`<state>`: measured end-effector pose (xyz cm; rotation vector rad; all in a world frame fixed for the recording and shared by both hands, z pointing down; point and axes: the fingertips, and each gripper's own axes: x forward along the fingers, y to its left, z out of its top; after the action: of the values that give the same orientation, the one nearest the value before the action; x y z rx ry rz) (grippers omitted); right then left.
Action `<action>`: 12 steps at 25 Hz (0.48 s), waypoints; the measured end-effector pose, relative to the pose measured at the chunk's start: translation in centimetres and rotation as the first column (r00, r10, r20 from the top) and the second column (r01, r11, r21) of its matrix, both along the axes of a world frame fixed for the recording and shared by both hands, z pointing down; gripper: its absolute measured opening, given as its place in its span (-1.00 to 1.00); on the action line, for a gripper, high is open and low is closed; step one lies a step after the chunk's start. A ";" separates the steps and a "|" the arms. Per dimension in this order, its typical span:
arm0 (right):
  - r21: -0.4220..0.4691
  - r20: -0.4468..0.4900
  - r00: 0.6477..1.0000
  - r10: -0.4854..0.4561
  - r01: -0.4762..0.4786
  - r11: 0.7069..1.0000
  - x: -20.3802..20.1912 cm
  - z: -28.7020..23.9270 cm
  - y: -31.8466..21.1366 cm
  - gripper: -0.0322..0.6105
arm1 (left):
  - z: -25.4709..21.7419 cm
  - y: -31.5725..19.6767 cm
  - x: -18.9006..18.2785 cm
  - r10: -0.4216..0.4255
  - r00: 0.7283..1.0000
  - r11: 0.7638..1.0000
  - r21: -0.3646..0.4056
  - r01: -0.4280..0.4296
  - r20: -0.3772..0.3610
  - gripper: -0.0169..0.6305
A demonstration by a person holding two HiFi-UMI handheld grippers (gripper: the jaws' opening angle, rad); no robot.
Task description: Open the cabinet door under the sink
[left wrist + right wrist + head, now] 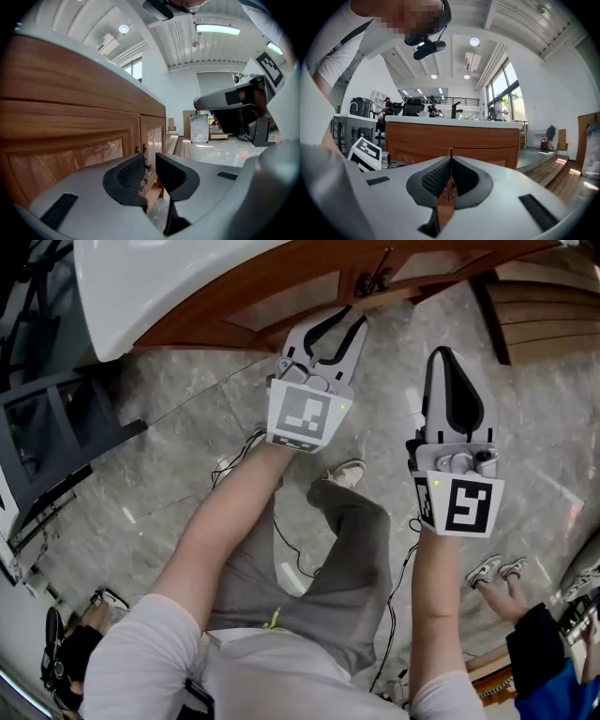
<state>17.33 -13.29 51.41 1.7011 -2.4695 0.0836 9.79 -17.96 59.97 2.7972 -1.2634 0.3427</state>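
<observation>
Nearest you, your right hand-held gripper (446,357) has its jaws pressed together on nothing. It hangs just right of the handles (372,282), short of the wood. I judge the door could strike it if it swings out that way, so hold it off to the side. Your leading foot (349,472) also stands on the floor below the handles and could stop the door partway.

Your left hand-held gripper (150,163) is closer to the handles, with its jaws a little apart and empty. The handles show through the gap, but I cannot tell whether one sits between the jaws yet. The gap looks narrow and the two handles sit close together at the seam. You may nip both, or graze one and slip off when you pull.

The door (70,157) is shut, flush beside its neighbour, so whatever the cabinet (281,304) holds is hidden. Above the handles, the sink (169,277) shows only its white outer rim, and its inside is out of view.
</observation>
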 end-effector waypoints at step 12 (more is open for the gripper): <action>0.014 -0.009 1.000 -0.025 0.026 1.000 1.1 7.8 -3.6 -0.80 | 7.5 -3.5 1.7 -0.005 1.000 1.000 0.016 0.005 -0.005 -0.72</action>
<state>18.41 -16.88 59.24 1.6710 -2.4903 0.0557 11.48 -21.49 67.46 2.8064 -1.2773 0.3271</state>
